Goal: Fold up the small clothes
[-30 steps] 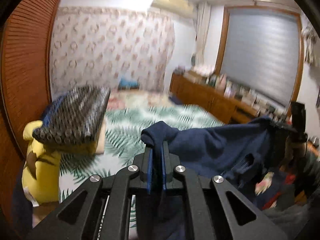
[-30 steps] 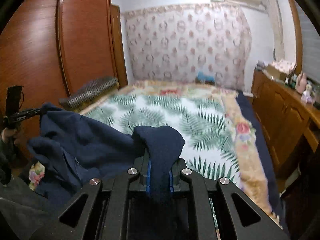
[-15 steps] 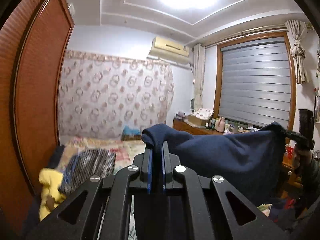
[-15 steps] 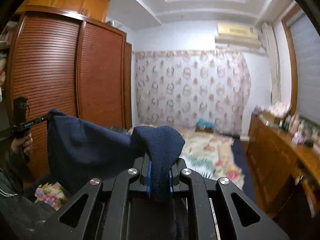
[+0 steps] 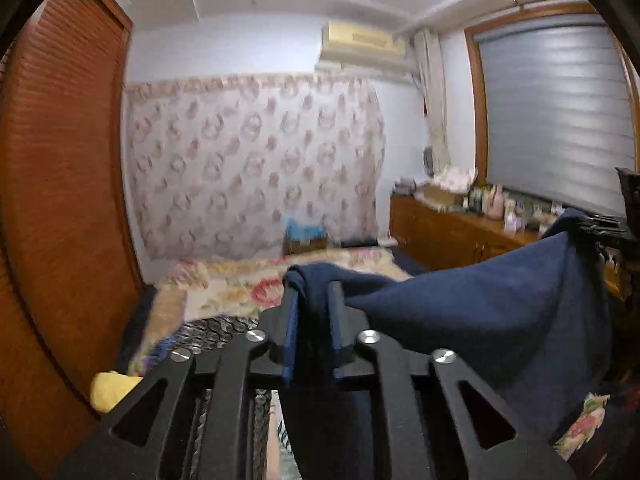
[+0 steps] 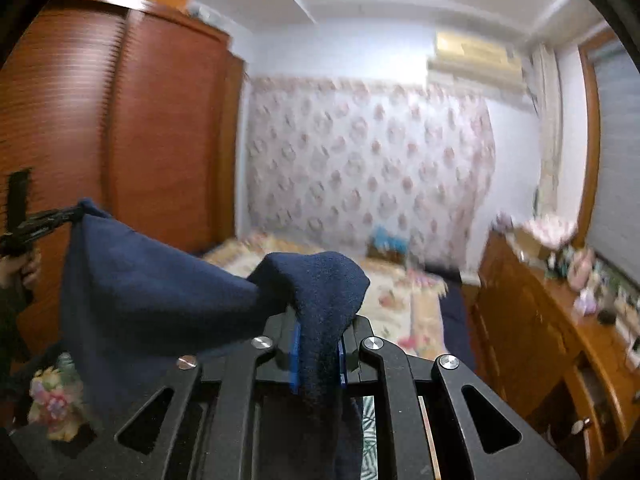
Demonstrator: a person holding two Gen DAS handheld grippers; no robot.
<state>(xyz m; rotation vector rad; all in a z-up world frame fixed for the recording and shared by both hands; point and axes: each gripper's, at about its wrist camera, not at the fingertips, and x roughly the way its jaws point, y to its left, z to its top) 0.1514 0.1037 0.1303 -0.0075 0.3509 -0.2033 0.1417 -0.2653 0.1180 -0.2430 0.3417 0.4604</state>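
A navy blue garment (image 5: 480, 304) hangs stretched in the air between my two grippers, above the bed. My left gripper (image 5: 312, 300) is shut on one corner of it; the cloth bunches over the fingertips. My right gripper (image 6: 318, 320) is shut on the other corner, which drapes over the jaws. The garment (image 6: 152, 292) spreads to the left in the right wrist view, where the left gripper (image 6: 68, 214) shows at its far corner. The right gripper (image 5: 592, 222) shows at the right edge of the left wrist view.
A bed with a floral blanket (image 5: 248, 284) lies below and ahead. A dark patterned pillow (image 5: 208, 330) and a yellow cushion (image 5: 110, 388) lie at its left. A wooden wardrobe (image 6: 120, 132) stands left, a cluttered wooden dresser (image 6: 552, 312) right. A floral curtain (image 5: 256, 168) covers the far wall.
Both grippers rose with the garment, tilting up from the bed, then tipped back down a little. The cloth has stayed gripped and stretched between them.
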